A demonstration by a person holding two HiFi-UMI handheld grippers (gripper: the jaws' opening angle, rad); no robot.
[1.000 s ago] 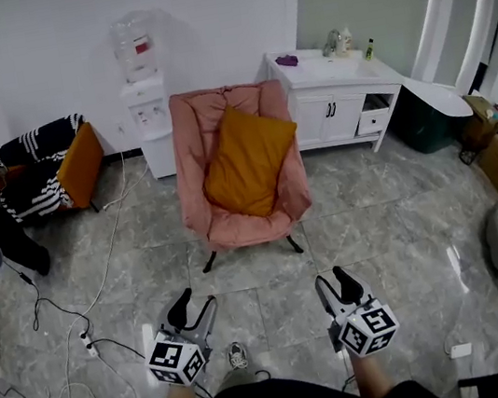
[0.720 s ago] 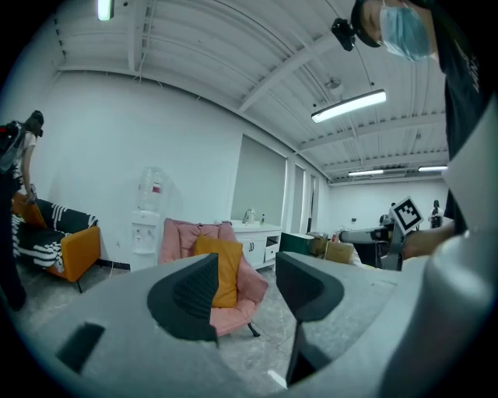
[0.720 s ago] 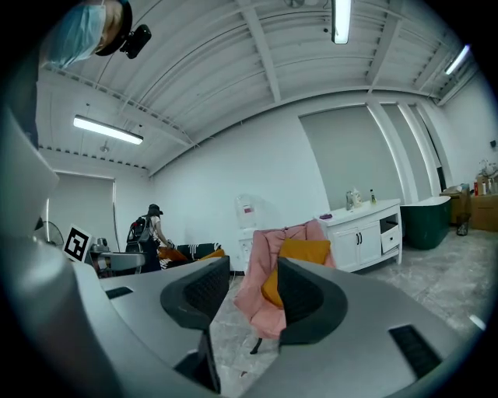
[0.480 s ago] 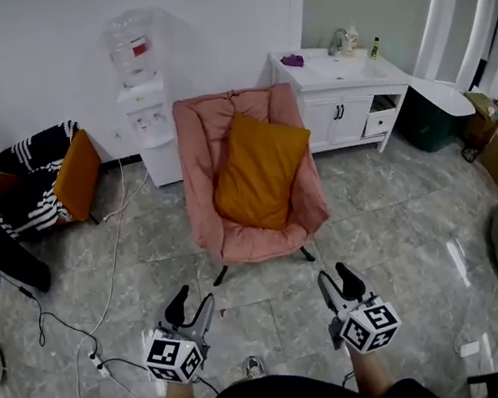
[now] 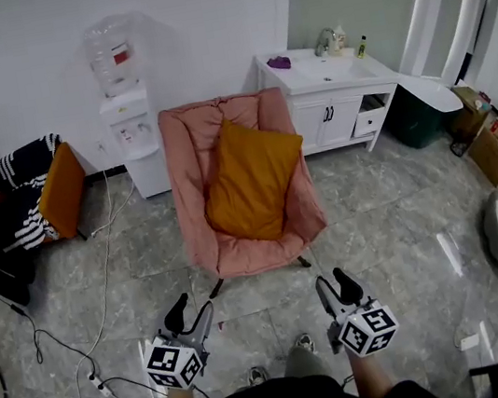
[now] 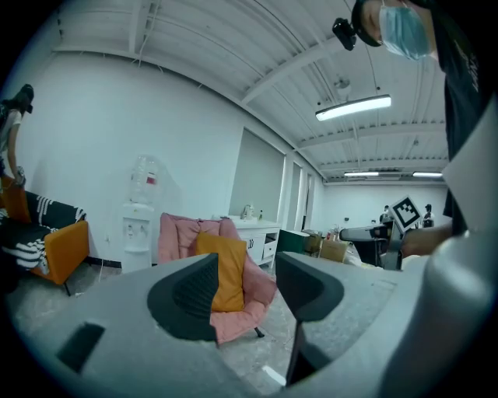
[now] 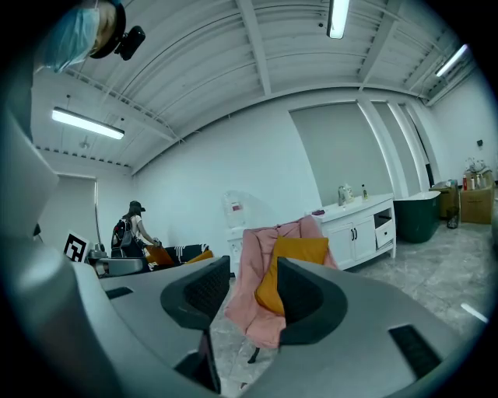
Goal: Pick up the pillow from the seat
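Observation:
An orange pillow [image 5: 250, 180] leans tilted against the back of a pink padded chair [image 5: 190, 194] in the middle of the head view. The same pillow [image 6: 229, 268] shows through the left gripper's jaws, and in the right gripper view the pillow [image 7: 292, 256] sits beyond the jaws. My left gripper [image 5: 190, 308] and right gripper [image 5: 334, 285] hover over the floor in front of the chair, well short of it. Both stand open with nothing between their fingers.
A water dispenser [image 5: 124, 110] stands left of the chair and a white cabinet [image 5: 336, 98] to its right. Cables [image 5: 98, 313] trail over the tiled floor at the left. An orange seat with a striped cloth [image 5: 48, 184] is at far left. A person [image 7: 136, 233] stands in the background.
The chair and pillow have grown larger and shifted in the head view as the person stepped closer. Both grippers keep the same spacing and opening.

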